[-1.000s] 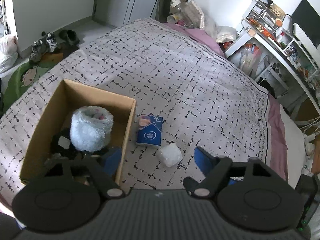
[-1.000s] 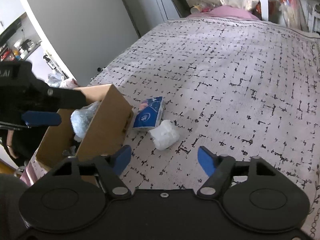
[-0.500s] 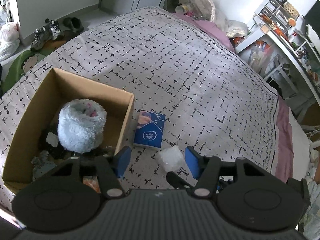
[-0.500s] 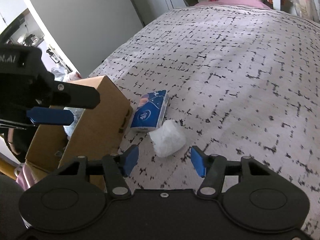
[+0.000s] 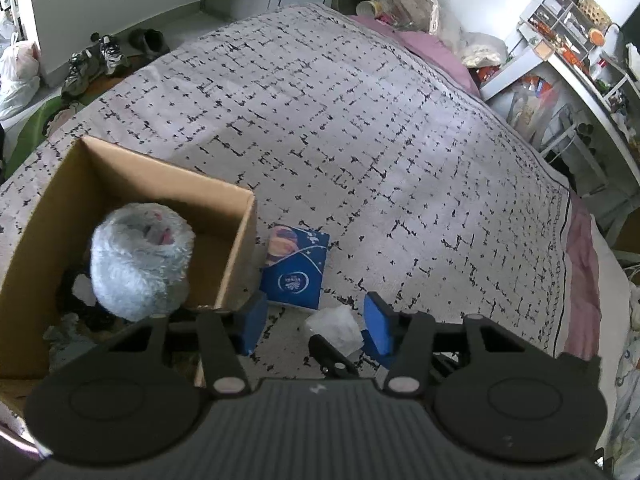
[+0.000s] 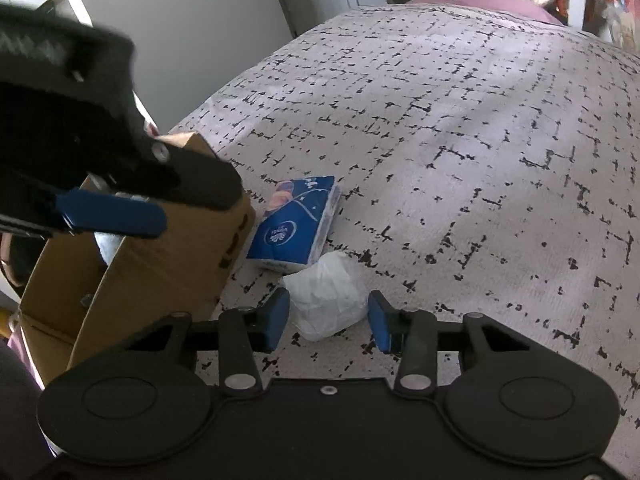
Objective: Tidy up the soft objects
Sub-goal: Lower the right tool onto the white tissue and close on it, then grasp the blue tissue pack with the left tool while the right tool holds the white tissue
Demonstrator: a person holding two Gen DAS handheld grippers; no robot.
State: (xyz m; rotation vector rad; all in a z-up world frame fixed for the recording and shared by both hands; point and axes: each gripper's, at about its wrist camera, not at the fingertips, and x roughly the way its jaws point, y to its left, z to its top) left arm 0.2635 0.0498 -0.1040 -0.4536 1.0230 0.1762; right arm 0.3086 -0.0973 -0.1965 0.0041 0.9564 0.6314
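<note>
Wad: white tissue wad (image 6: pixel 326 294), light, squashy; you pinch its middle.
Right tool (image 6: pixel 327 320): released, straddling it.
Left tool (image 5: pixel 316 326): released.
Box (image 5: pixel 240 240): at 10 o'clock.

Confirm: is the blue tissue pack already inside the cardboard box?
No. The blue tissue pack lies on the bedspread just outside the cardboard box wall.

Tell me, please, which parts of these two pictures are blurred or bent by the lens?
Right wrist view: the left gripper at the upper left is smeared by blur, while the white wad is sharp. Left wrist view: sharp overall, but the fisheye curves the bed edges.
</note>
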